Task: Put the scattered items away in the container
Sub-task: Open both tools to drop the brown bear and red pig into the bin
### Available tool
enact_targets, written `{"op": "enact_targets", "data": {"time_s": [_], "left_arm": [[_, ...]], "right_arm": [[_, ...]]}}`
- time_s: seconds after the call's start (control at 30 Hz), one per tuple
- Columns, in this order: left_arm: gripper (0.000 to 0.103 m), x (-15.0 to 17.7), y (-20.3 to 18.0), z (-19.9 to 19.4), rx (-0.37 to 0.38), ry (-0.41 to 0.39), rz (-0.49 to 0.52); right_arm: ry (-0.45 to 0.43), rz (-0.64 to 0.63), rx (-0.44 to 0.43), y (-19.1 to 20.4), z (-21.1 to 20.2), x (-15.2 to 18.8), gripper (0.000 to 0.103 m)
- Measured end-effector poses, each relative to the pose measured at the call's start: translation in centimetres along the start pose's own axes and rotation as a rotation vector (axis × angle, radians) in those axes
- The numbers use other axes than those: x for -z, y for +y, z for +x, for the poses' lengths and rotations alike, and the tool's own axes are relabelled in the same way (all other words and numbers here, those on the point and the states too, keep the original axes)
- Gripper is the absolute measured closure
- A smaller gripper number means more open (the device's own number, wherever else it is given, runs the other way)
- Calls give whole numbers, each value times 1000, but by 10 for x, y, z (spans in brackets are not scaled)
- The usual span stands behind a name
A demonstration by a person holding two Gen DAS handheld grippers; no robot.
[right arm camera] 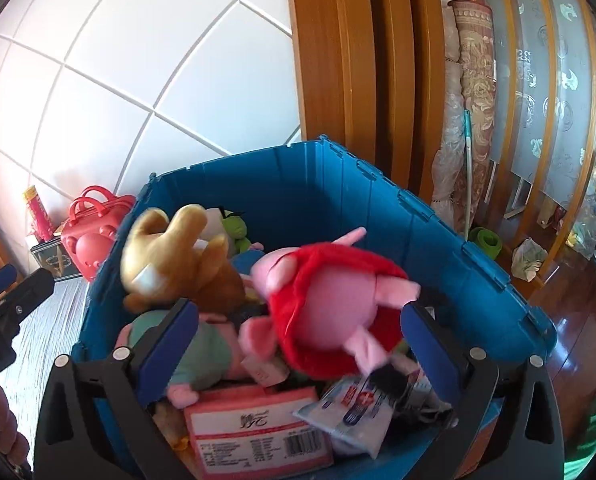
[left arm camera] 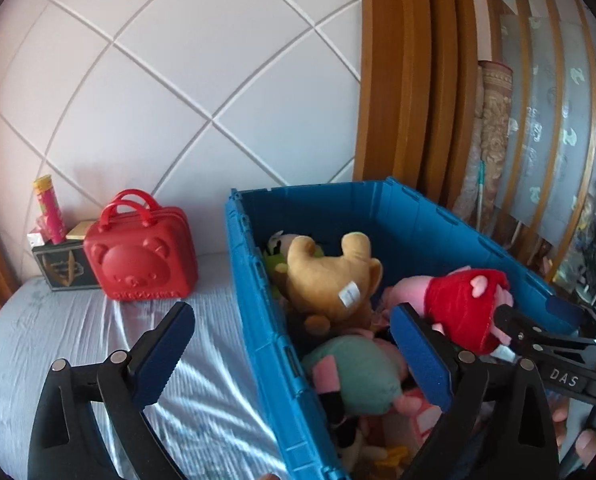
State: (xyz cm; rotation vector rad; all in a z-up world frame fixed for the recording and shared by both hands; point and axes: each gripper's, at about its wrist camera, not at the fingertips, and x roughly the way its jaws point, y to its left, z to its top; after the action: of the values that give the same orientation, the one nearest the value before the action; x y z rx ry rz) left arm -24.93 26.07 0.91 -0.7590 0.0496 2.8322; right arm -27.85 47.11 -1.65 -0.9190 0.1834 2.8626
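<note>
Plush pig (right arm camera: 330, 312), soft and light, hangs over the blue crate (right arm camera: 438, 240); right gripper (right arm camera: 298, 344) and left gripper (left arm camera: 294, 352) both released.

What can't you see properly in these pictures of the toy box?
- Pink pig plush, right wrist view: motion-blurred, so any contact with the right gripper is unclear.
- Toys at the bottom of the blue bin: buried under others.
- Pink packet: print too small.
</note>
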Motion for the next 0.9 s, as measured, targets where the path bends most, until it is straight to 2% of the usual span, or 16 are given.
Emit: {"op": "enact_targets", "data": {"time_s": [0.33,0.63,0.9], "left_arm": [[1,31,26,-65,8,-24,29],[1,52,24,-105,20,-14,57],[1,78,38,-158,-16,-28,36]], "right_arm": [[-55,-4,-36,30,-57,31,0],[-65,-9,-31,43,-96,59,0],[-77,-17,-66,60,-140,87,0]]}}
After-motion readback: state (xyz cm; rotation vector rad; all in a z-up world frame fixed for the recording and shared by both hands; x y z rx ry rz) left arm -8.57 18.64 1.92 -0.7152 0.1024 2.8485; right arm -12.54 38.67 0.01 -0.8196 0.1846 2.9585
